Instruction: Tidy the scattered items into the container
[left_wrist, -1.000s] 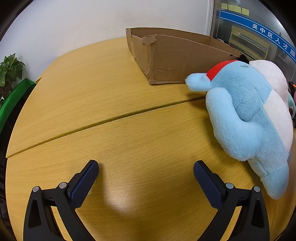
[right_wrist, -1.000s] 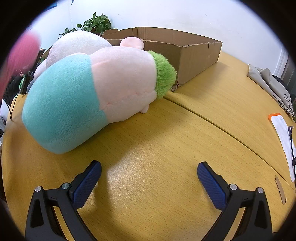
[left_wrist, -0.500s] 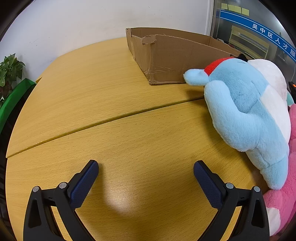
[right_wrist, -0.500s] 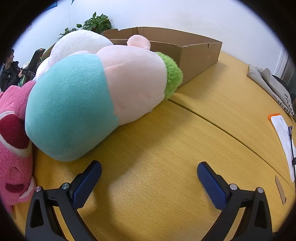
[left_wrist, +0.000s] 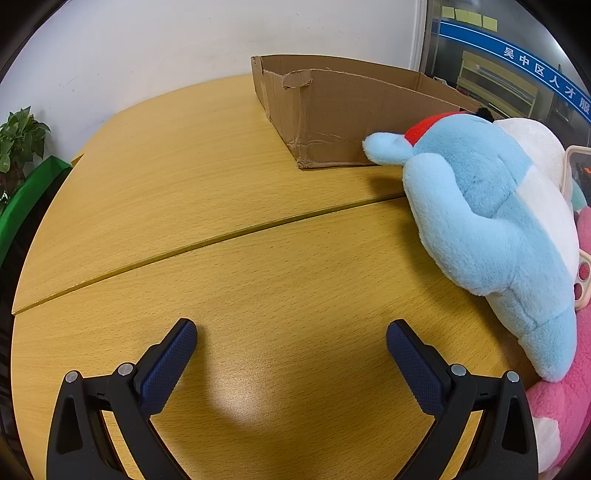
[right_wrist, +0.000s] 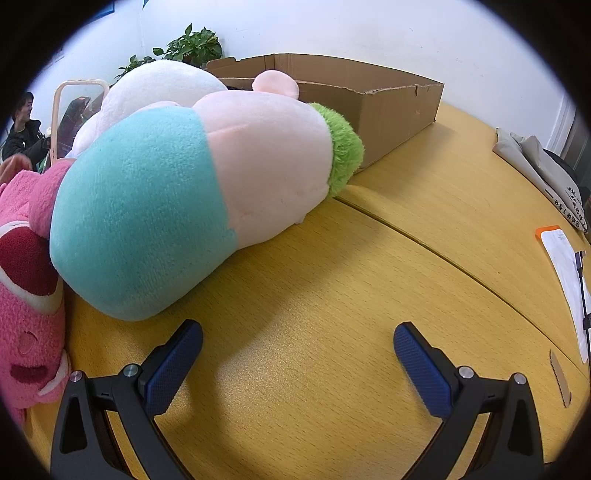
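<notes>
A cardboard box (left_wrist: 354, 110) stands open at the far side of the wooden table; it also shows in the right wrist view (right_wrist: 384, 99). A blue and white plush (left_wrist: 487, 221) lies in front of it at the right. A pink and teal plush with a green tuft (right_wrist: 192, 199) lies at the left of the right wrist view, with a white plush (right_wrist: 159, 85) behind it. A pink plush (right_wrist: 26, 295) lies at the far left; it also shows in the left wrist view (left_wrist: 561, 406). My left gripper (left_wrist: 291, 347) and right gripper (right_wrist: 297, 349) are open and empty over bare table.
A phone in a pale case (right_wrist: 74, 110) is held up behind the plush pile. Papers with an orange edge (right_wrist: 565, 277) and a folded grey cloth (right_wrist: 543, 166) lie at the table's right. A potted plant (right_wrist: 192, 44) stands behind the box.
A pink plush has been put down beside the other toys, and a phone has come up behind them. The plush pile shifted slightly. Both grippers stayed still.
</notes>
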